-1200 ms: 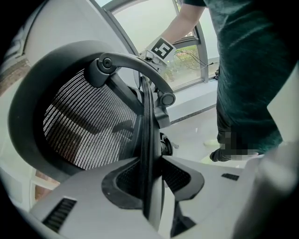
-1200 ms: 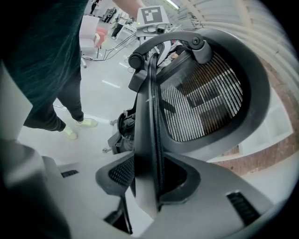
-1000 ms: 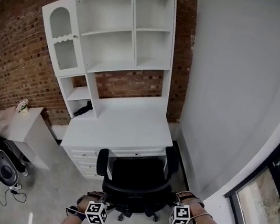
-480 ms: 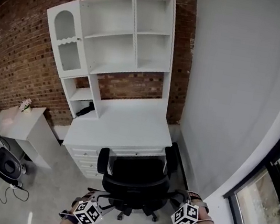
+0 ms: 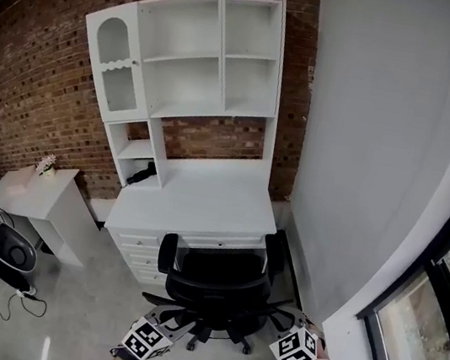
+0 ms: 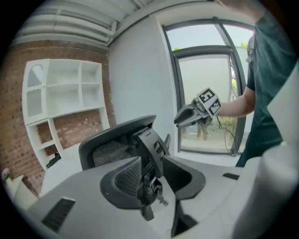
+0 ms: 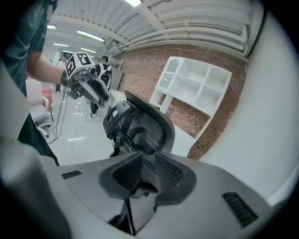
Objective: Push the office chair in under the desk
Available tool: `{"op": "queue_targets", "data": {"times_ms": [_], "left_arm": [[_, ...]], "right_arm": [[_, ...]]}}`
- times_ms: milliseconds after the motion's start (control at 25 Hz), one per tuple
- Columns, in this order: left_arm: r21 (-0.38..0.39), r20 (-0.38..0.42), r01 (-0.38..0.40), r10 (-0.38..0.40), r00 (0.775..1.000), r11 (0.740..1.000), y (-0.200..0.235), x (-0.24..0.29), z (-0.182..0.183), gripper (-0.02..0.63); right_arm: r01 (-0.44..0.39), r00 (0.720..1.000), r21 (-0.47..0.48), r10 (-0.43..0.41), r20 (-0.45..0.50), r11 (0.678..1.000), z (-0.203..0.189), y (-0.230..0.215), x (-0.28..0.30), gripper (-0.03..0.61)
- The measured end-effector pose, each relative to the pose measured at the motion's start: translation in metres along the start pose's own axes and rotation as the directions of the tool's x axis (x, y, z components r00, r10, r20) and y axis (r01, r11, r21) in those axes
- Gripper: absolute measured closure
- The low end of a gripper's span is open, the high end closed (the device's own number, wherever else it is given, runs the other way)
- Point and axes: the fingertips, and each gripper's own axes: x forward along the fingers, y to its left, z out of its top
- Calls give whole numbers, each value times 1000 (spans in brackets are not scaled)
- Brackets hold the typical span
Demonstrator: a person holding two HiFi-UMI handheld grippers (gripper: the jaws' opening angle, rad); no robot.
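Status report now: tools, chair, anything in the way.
Both off the office chair: left tool, right tool, jaws just closed further, nothing between them. Chair drawn up against the desk. No obstruction seen.

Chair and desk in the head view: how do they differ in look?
The chair is black, the desk white. The chair stands on a spoked base; the desk has drawers and carries tall shelves. The chair is smaller than the desk. Both stand on the grey floor, the chair right at the desk's front.
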Motion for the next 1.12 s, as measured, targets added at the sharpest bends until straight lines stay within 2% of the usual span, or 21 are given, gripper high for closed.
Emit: {"op": "queue_targets", "data": {"times_ms": [200,480,760,1120], "left_arm": [[-171,107,-51,70,992,984,3,-13,29,523],[-303,230,-103,177,957,947,0,-40,71,572],[-347,284,-155,262,922,925,2,-67,101,594],[-327,333,-229,338,880,917,-6,-98,138,607]], "right_arm": [[-7,996,110,-2,86,994,29,4,-17,515],[-69,968,198,18,252,978,78,6,-41,535],[-76,937,248,-16,348,966,116,-4,-70,548],[-30,906,252,-81,416,967,143,-16,-104,564]]}}
